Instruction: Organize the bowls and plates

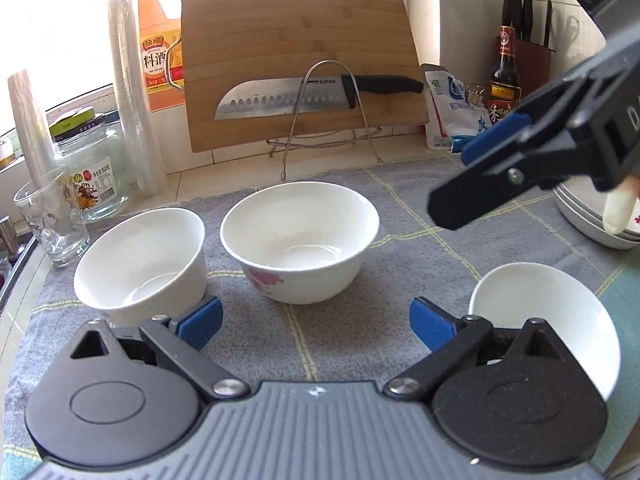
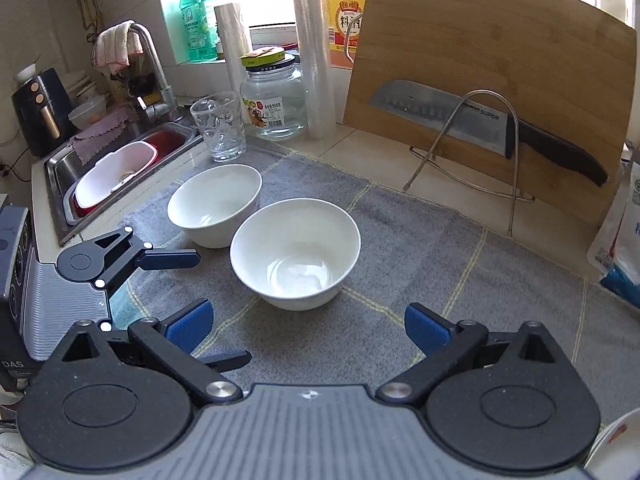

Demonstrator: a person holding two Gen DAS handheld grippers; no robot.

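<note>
**Three bowls loose on the cloth, both claws empty above them**

The flowered bowl [image 1: 300, 242] sits straight ahead of the left claw [image 1: 316, 326], centred between its blue pads, which stand wide apart with nothing between them. A plain bowl [image 1: 140, 260] stands just beside it on the left, its wall close against the left pad. A third small bowl [image 1: 548, 320] lies on the right, partly hidden behind that claw's body.

From the right wrist view, the right claw [image 2: 306, 330] is also spread wide and empty, with the flowered bowl directly in front; the left claw comes in from the sink side. Both are about equally near; the middle bowl looks the likely next pick.

All bowls are round and upright, so no axis matters. A plate stack [image 1: 580, 216] rests at the far right of the grey cloth [image 1: 400, 264] on the table. Behind stand a drinking glass [image 1: 52, 220], a jar [image 1: 96, 176], and a cutting board [image 1: 300, 60] with a knife [image 1: 312, 94], well clear.
</note>
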